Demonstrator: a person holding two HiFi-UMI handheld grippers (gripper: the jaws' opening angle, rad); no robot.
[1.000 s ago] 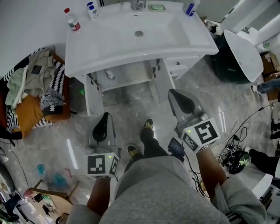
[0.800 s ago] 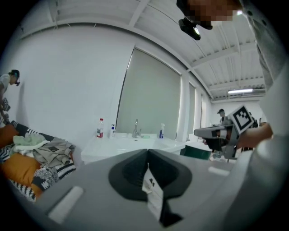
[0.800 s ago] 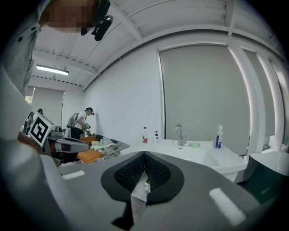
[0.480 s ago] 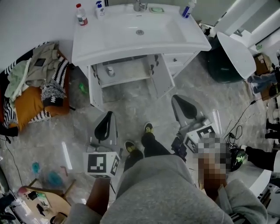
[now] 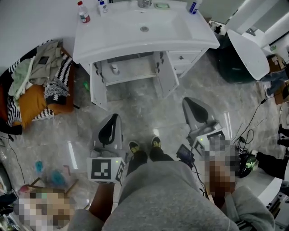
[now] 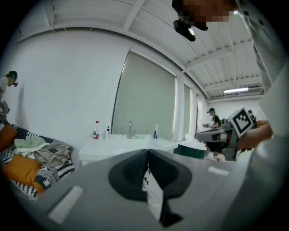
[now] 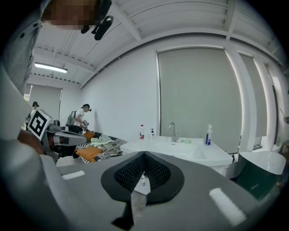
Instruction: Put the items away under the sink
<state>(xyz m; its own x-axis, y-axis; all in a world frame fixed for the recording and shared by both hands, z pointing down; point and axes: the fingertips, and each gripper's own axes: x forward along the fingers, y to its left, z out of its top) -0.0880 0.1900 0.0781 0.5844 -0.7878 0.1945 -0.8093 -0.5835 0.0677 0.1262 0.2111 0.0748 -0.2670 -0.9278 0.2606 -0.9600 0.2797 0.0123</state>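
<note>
The left hand-held gripper (image 5: 111, 122) and right hand-held gripper (image 5: 189, 103) are closed tight and empty. A red-capped bottle (image 5: 82, 12) and spray bottle (image 5: 193, 6) stand at the counter's (image 5: 113, 40) back corners.

We count three bottles on the tabletop (image 5: 113, 38) at 12 o'clock: red-capped bottle (image 5: 82, 12), pump bottle (image 5: 102, 6), blue spray bottle (image 5: 193, 6). One faucet (image 5: 143, 3), one soap dish (image 5: 161, 6). One small bottle (image 5: 114, 70) inside the cabinet (image 5: 135, 67). Two open doors: left door (image 5: 97, 88), right door (image 5: 165, 77). Two grippers: left gripper (image 5: 114, 119), right gripper (image 5: 188, 102).
</note>
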